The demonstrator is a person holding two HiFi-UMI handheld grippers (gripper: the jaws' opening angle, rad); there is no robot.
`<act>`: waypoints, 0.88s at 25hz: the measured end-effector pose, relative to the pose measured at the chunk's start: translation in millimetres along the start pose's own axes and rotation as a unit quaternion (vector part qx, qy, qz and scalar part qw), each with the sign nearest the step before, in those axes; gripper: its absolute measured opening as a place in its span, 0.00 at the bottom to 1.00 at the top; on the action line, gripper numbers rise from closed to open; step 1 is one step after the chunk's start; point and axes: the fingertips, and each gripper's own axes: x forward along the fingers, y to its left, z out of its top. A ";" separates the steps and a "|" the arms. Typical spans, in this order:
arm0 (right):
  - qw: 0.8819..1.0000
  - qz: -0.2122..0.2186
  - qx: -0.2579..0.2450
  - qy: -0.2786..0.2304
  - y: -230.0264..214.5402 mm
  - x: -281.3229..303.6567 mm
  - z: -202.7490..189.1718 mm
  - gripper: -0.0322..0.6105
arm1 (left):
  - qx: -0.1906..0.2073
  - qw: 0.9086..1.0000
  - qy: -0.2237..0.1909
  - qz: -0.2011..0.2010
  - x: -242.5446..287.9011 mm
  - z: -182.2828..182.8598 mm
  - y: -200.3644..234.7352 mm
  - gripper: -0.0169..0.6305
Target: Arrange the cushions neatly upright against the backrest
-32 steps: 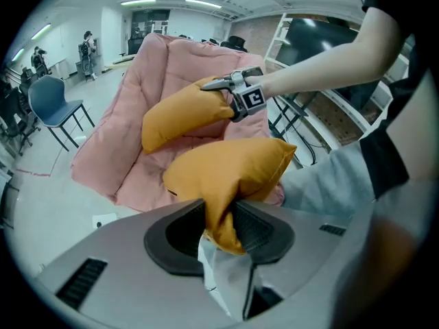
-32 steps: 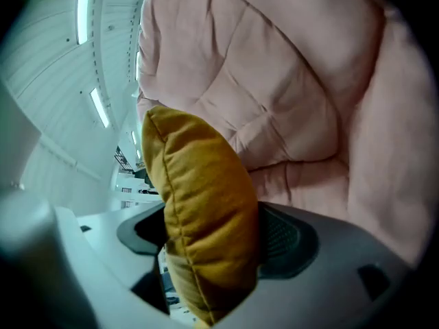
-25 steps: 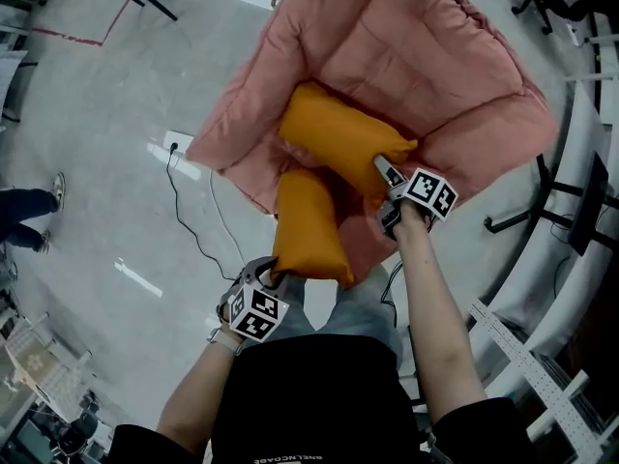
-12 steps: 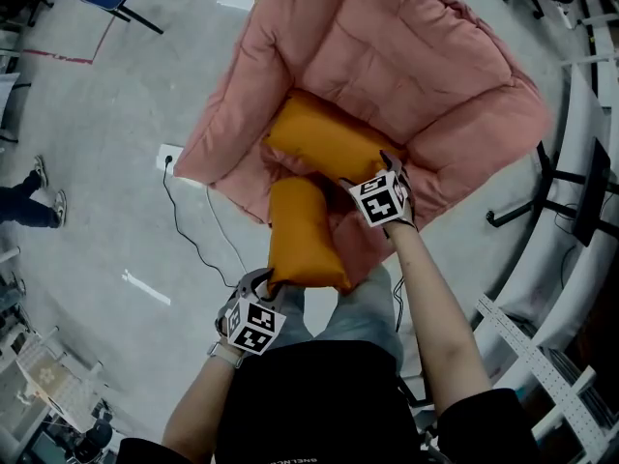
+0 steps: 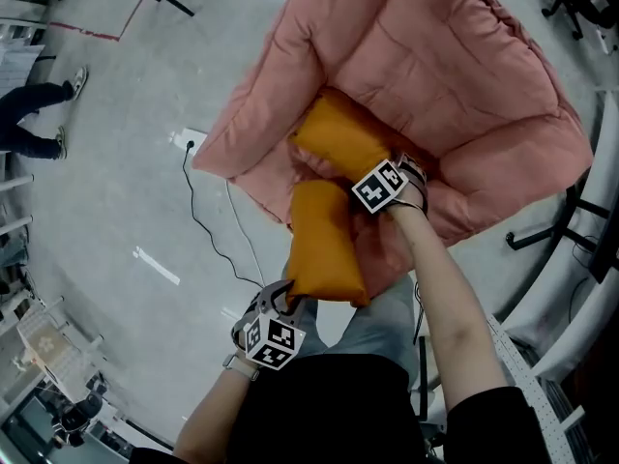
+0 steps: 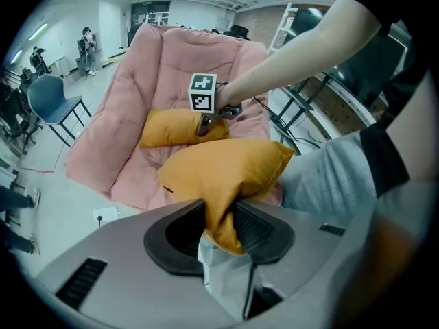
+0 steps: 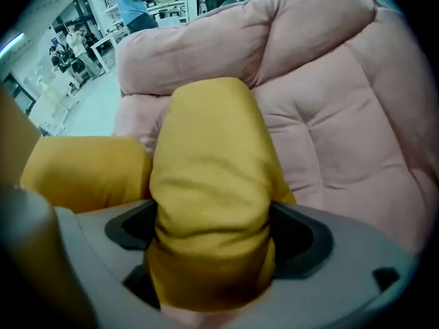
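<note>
Cushions are looking soft and light, so I'm going for corners. My left gripper [image 6: 219, 228] is pinching the near cushion [image 5: 324, 245] by its tagged corner at the front of the armchair [image 5: 464, 66]. My right gripper [image 7: 212, 252] has just been opening its jaws wide and is straddling the far cushion [image 7: 206, 170] on the seat.

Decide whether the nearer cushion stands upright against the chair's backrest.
No. The nearer cushion juts past the chair's front edge, away from the backrest, one corner pinched in the left gripper.
</note>
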 end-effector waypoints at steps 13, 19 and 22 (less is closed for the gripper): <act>0.994 0.048 0.074 -0.066 18.5 8.6 13.1 0.78 | -0.015 1.000 -0.003 0.017 2.6 0.7 -1.8 0.22; 0.995 0.036 0.069 -0.065 17.9 -10.7 6.2 0.81 | -0.015 1.000 -0.005 0.017 4.5 0.0 1.2 0.22; 0.989 0.061 0.106 -0.081 21.2 -37.9 3.2 0.81 | -0.016 1.000 -0.009 0.011 2.4 0.5 8.4 0.22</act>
